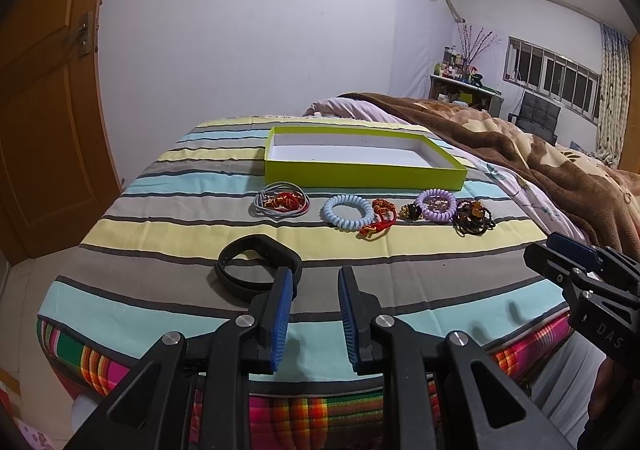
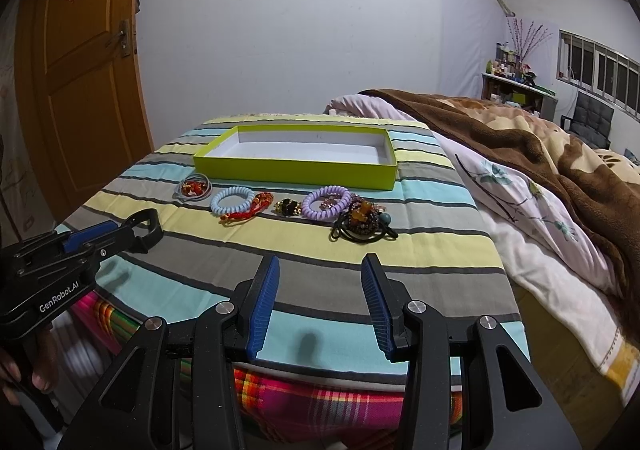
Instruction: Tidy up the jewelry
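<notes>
An empty lime-green box with a white inside lies on the striped bedcover. In front of it lies a row of jewelry: grey bands with a red charm, a pale blue coil bracelet, a red cord charm, a purple coil bracelet, dark beaded ties. A black band lies nearest. My left gripper is open just right of the band. My right gripper is open and empty.
A striped bedcover covers the near end of the bed. A brown blanket is piled to the right. A wooden door stands on the left. The bed edge drops off just under the grippers.
</notes>
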Tool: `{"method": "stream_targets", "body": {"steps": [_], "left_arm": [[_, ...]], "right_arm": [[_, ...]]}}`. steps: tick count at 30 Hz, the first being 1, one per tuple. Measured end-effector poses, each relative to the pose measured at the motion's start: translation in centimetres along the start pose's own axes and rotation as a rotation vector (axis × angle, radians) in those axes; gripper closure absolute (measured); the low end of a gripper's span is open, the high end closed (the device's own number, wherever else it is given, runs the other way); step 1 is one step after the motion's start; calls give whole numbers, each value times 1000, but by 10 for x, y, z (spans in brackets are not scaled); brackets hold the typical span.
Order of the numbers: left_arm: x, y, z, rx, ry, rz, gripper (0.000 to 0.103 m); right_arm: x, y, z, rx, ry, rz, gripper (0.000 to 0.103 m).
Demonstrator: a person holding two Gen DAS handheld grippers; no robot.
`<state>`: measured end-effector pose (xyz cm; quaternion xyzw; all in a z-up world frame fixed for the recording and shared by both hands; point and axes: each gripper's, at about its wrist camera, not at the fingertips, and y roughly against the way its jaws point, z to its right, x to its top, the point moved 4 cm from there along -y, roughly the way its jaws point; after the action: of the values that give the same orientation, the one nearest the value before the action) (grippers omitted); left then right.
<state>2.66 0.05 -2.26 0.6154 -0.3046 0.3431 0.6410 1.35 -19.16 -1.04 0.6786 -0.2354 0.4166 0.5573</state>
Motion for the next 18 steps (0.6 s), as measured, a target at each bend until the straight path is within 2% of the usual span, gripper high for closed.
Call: {"method": "stream_targets", "body": {"steps": [18], "left_arm": [[0, 1, 1, -17, 6, -1, 80]], "right_arm": [[0, 0, 0, 0, -1, 0, 60]]}}
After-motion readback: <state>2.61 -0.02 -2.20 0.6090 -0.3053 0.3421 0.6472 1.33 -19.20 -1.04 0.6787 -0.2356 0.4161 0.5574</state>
